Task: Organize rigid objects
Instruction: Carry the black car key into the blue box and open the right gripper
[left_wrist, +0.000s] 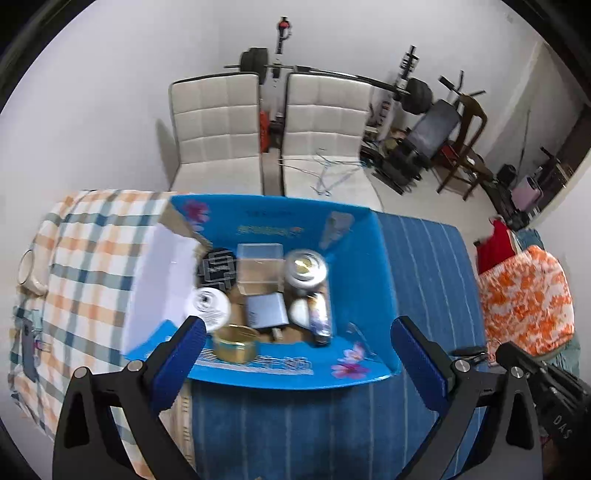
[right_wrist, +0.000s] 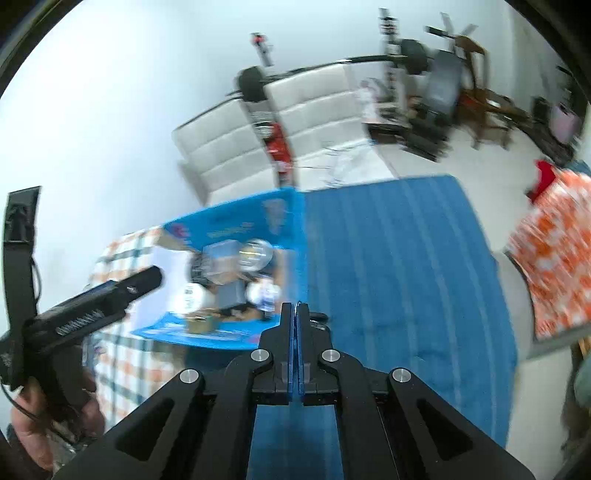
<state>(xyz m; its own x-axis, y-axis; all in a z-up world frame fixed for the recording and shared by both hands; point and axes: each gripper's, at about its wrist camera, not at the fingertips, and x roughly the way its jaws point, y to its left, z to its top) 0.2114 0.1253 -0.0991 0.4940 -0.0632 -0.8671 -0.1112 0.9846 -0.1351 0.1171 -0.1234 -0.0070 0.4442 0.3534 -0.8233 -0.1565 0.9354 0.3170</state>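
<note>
An open blue cardboard box (left_wrist: 365, 266) lies on the blue striped cloth (left_wrist: 424, 258). Inside it are a gold tin (left_wrist: 236, 345), a white round lid (left_wrist: 207, 306), a black patterned box (left_wrist: 218, 267), a clear plastic box (left_wrist: 258, 267), a metal-lidded jar (left_wrist: 306, 267), a grey-blue box (left_wrist: 266, 311) and a dark can (left_wrist: 320, 317). My left gripper (left_wrist: 298, 325) hangs open over the box's near edge, holding nothing. My right gripper (right_wrist: 295, 310) is shut with nothing seen between its pads, beside the box (right_wrist: 236, 225). A small black object (right_wrist: 319, 316) lies just past its tips.
An orange and blue checked cloth (left_wrist: 85, 266) with a white cup (left_wrist: 27, 269) lies left of the box. Orange floral fabric (left_wrist: 528, 295) sits at the right. Two white chairs (left_wrist: 221, 125) and a weight bench (left_wrist: 432, 129) stand behind. A hand (right_wrist: 29, 424) holds the left gripper.
</note>
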